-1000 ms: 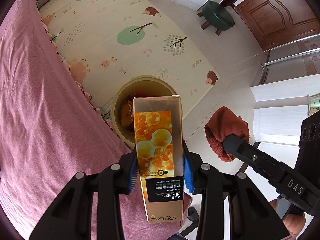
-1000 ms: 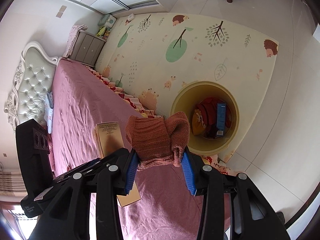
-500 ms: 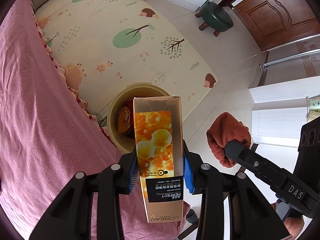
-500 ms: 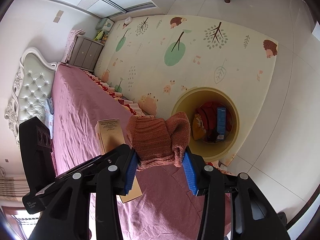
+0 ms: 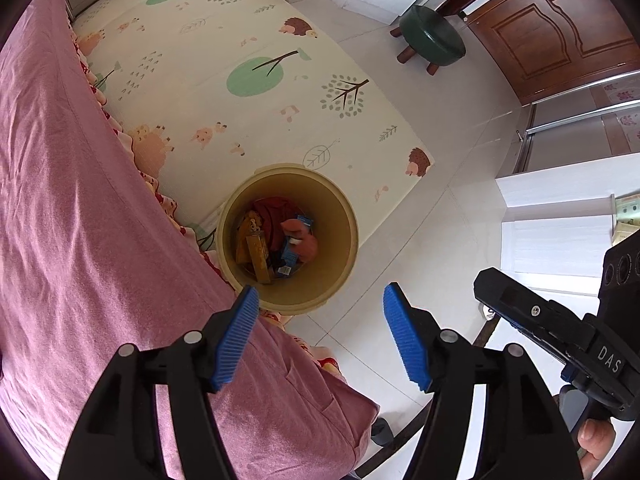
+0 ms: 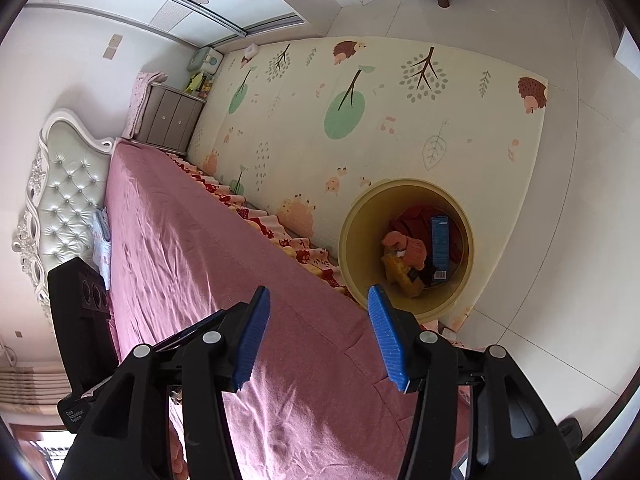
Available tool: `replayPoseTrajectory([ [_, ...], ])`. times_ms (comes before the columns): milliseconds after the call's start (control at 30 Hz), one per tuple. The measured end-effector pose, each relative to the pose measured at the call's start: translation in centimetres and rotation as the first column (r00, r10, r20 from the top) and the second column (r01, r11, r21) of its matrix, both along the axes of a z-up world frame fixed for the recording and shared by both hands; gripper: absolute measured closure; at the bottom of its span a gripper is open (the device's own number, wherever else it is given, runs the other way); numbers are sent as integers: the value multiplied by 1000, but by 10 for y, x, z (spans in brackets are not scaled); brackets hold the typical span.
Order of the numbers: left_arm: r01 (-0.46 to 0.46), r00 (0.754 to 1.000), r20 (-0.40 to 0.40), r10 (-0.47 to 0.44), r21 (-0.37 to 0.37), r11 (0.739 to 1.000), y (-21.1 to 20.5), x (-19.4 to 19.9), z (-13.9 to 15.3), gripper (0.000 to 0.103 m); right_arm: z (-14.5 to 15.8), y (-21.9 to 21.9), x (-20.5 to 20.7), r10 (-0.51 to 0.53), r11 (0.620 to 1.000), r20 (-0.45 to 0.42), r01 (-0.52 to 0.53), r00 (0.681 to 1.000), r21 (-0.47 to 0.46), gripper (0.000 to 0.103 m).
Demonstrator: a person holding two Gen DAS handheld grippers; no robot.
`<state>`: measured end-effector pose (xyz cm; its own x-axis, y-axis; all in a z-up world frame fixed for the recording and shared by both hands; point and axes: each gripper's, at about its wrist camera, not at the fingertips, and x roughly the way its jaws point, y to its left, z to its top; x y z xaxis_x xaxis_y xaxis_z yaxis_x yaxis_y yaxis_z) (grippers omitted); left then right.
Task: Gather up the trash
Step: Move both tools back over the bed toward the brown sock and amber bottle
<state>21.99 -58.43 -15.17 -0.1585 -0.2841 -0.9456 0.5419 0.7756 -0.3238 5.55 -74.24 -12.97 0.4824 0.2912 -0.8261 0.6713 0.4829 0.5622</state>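
So both things we were carrying a second ago are out of our tongs. The left gripper (image 5: 316, 336) was clamped on the tall gold cardboard lotion box (image 5: 258, 256), and the right gripper (image 6: 316, 332) had the rust-red knitted cloth (image 6: 410, 250); both sets of blue-padded jaws have just been opening and stand apart with nothing between them.

Both pieces of trash sit down inside the round beige plastic waste bin (image 5: 340, 216). The box leans against the bin wall on the bed side, the cloth is bunched near the middle. Under and around them we see a slim blue carton (image 6: 440, 248), a yellow wrapper and some dark red fabric.

The bin stands at the corner of the cream tree-print play mat (image 5: 248, 40), right against the edge of the pink-covered bed (image 5: 60, 208). Both grippers hover over the bed edge, just beside the bin rim.
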Motion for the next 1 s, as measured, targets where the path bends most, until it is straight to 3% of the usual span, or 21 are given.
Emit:
replayPoseTrajectory([
  [367,-101,994,39,101,-24,995,66,-9,29,31,22,54,23,136,991,22,-135,990,-24,51],
  [567,-211,974,78,211,-13,977,140,-14,41,26,32,116,46,265,964,27,-264,964,-33,39],
  [767,-373,924,81,373,-15,928,232,-21,48,21,39,196,69,421,907,38,-421,906,-31,29],
  [1000,-551,828,113,549,-10,834,341,-27,56,13,48,293,86,582,813,72,-576,810,-87,16],
])
